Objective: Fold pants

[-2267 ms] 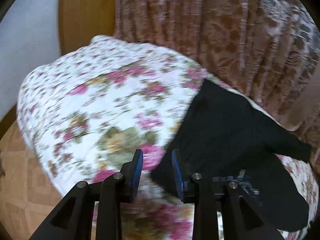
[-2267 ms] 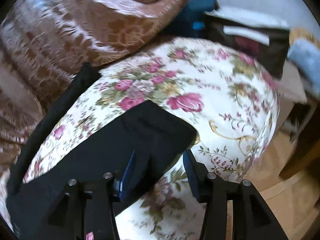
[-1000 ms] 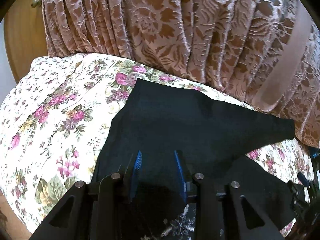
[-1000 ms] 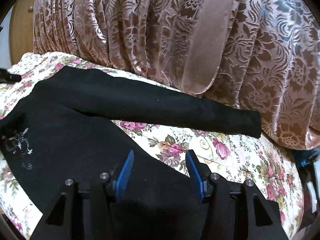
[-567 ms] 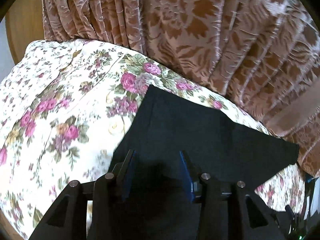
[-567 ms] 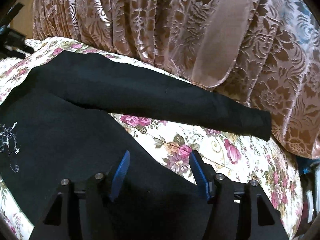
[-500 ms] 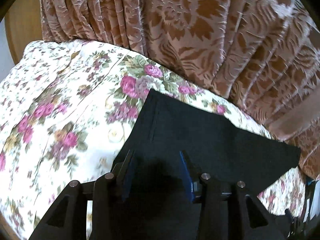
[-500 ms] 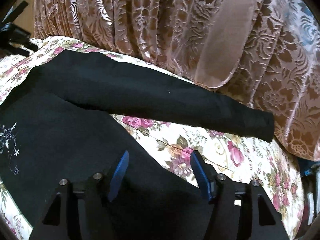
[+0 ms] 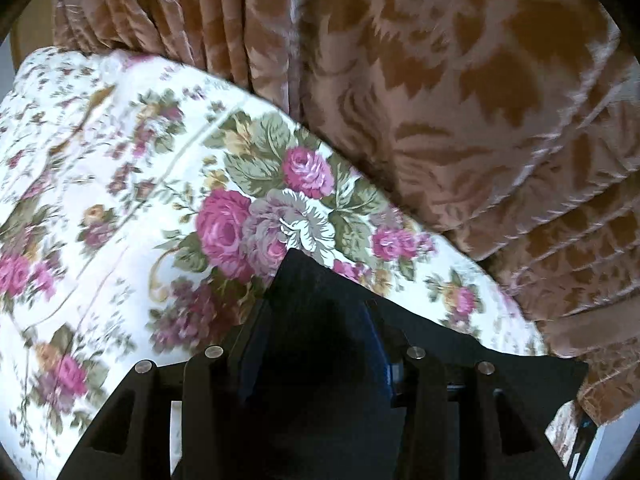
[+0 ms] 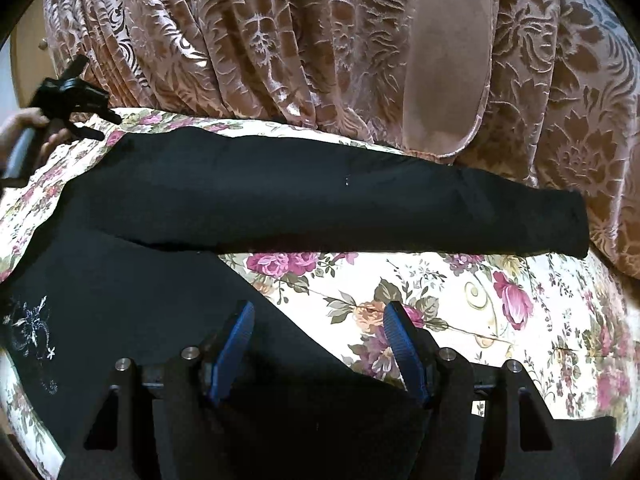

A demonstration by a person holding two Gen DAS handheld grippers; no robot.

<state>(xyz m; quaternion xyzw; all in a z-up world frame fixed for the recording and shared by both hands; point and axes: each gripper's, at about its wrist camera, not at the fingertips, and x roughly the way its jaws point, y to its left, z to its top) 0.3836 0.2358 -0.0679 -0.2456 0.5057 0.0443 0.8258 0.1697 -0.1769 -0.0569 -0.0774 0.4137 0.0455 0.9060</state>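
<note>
Black pants (image 10: 248, 200) lie spread on a floral bed cover (image 10: 480, 320). One leg stretches along the far side by the curtain; the other runs under my right gripper. My right gripper (image 10: 320, 332) is open, with its left fingertip over the near leg's edge. In the left wrist view my left gripper (image 9: 316, 320) is open and low over a far corner of the pants (image 9: 320, 292), with the cloth between its jaws. The left gripper also shows in the right wrist view (image 10: 68, 96), held by a hand at the far left.
A brown patterned curtain (image 10: 320, 40) hangs right behind the bed, close to the far leg. The floral cover (image 9: 120, 200) stretches to the left of the pants corner. A wooden panel (image 10: 28, 52) shows at the far left.
My left gripper has moved forward to the far corner of the pants, close to the curtain. My right gripper has stayed open and nearly in place over the near leg.
</note>
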